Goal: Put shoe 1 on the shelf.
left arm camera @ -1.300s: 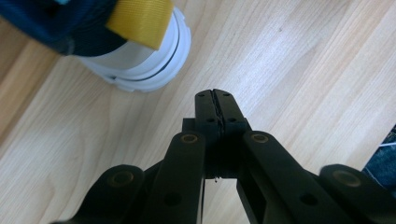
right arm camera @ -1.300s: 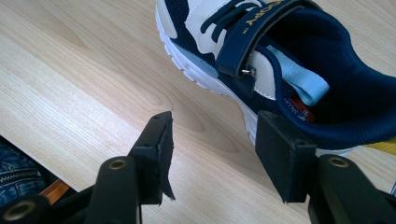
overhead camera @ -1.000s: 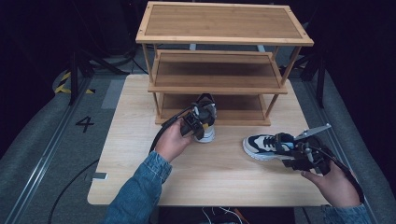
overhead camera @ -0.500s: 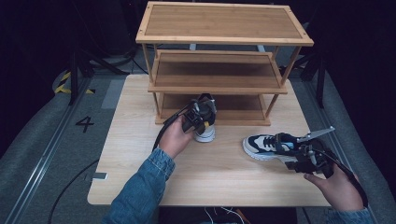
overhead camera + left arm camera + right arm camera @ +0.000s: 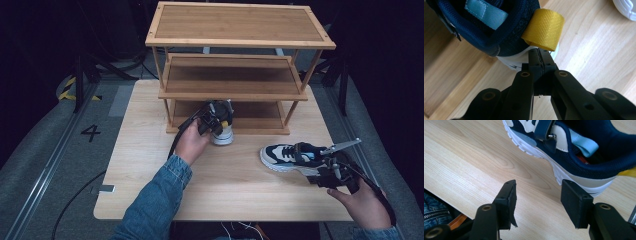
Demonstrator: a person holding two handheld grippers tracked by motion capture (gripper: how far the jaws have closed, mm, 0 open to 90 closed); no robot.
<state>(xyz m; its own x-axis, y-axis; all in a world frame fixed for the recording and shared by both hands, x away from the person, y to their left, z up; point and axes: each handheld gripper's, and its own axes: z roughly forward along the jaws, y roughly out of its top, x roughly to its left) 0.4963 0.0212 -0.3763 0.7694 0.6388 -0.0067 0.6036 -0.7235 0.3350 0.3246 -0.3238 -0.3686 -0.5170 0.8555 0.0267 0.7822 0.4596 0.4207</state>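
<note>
left gripper point(image 5: 539, 58) view alone shows fingers pressed together just beneath shoe's yellow loop point(image 5: 544, 31); right gripper point(image 5: 537, 195) fingers spread.

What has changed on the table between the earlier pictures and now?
The left gripper, shut against the heel of one sneaker, has pushed it a little farther toward the bottom shelf of the wooden rack. Nothing was picked up or released. The right gripper stays open just behind the other sneaker, which has not moved.
</note>
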